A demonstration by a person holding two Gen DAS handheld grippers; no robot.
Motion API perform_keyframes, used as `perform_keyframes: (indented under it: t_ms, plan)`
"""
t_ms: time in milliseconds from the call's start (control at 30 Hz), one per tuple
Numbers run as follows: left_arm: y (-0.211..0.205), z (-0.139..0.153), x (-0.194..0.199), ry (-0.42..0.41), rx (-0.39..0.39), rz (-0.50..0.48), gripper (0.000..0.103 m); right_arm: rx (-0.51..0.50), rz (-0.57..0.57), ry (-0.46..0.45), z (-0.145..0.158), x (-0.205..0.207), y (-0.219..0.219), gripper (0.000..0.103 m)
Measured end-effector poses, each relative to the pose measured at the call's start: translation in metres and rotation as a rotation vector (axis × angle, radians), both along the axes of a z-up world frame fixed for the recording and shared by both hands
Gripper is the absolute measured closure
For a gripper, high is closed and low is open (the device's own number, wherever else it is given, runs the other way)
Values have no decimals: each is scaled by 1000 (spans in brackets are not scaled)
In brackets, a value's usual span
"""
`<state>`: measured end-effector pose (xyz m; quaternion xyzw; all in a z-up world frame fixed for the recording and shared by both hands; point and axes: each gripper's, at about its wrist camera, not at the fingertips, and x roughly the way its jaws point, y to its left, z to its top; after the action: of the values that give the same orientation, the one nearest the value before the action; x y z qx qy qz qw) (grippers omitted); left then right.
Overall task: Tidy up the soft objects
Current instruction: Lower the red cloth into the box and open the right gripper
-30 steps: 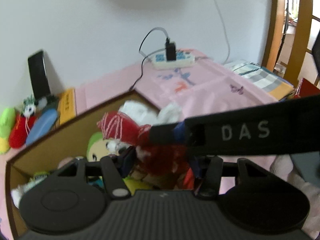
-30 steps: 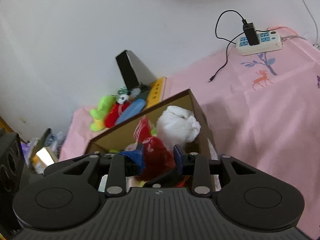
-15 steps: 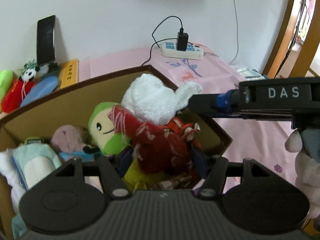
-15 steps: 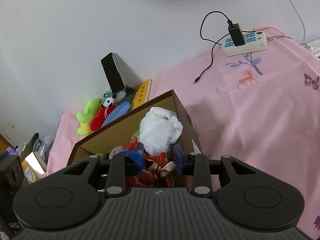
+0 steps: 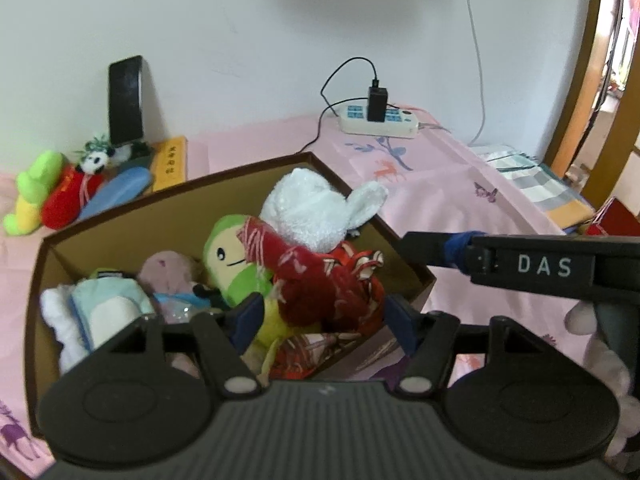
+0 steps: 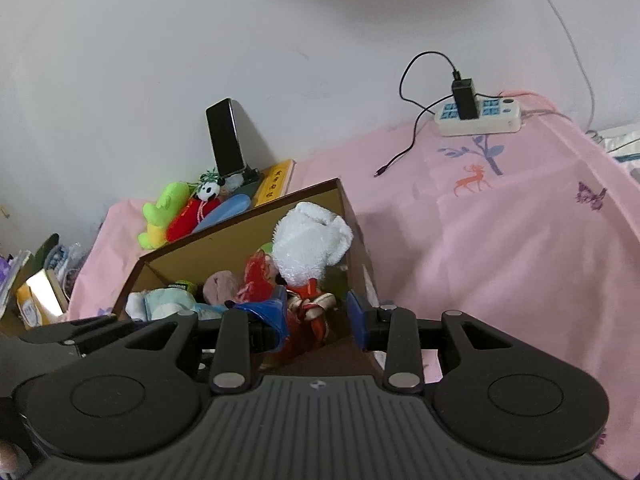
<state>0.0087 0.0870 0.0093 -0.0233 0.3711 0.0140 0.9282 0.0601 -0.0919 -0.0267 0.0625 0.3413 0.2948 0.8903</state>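
A brown cardboard box [image 5: 256, 162] on the pink cloth holds several soft toys. Among them are a white plush [image 5: 312, 208], a green-headed doll [image 5: 224, 256] and a pale blue one [image 5: 108, 304]. A red patterned doll [image 5: 320, 280] lies on top of them. My left gripper [image 5: 324, 320] hovers over it, jaws opening, pads clear of the doll on both sides. My right gripper [image 6: 318, 318] stands open above the box's right end with the red doll [image 6: 260, 280] below it. Its finger [image 5: 432, 250] reaches over the box rim with nothing in it.
More soft toys [image 5: 60, 196], a yellow packet [image 5: 172, 158] and a propped phone [image 5: 126, 100] sit against the wall behind the box. A power strip [image 5: 378, 120] with a charger cable lies far right. Folded cloth [image 5: 532, 176] is at the bed's right edge. A hand [image 5: 580, 316] holds the right gripper.
The red doll, held up by both grippers a second ago, now lies in the box. The left jaws have widened off it, and both grippers have drawn back from the box.
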Motion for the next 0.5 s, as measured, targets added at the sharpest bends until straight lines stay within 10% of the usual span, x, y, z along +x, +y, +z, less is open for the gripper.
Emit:
perform_keyframes:
  t_ms: [500]
  plan:
    - [-43, -3, -17, 55, 56, 37, 35, -85, -46, 3, -2, -18, -30, 86]
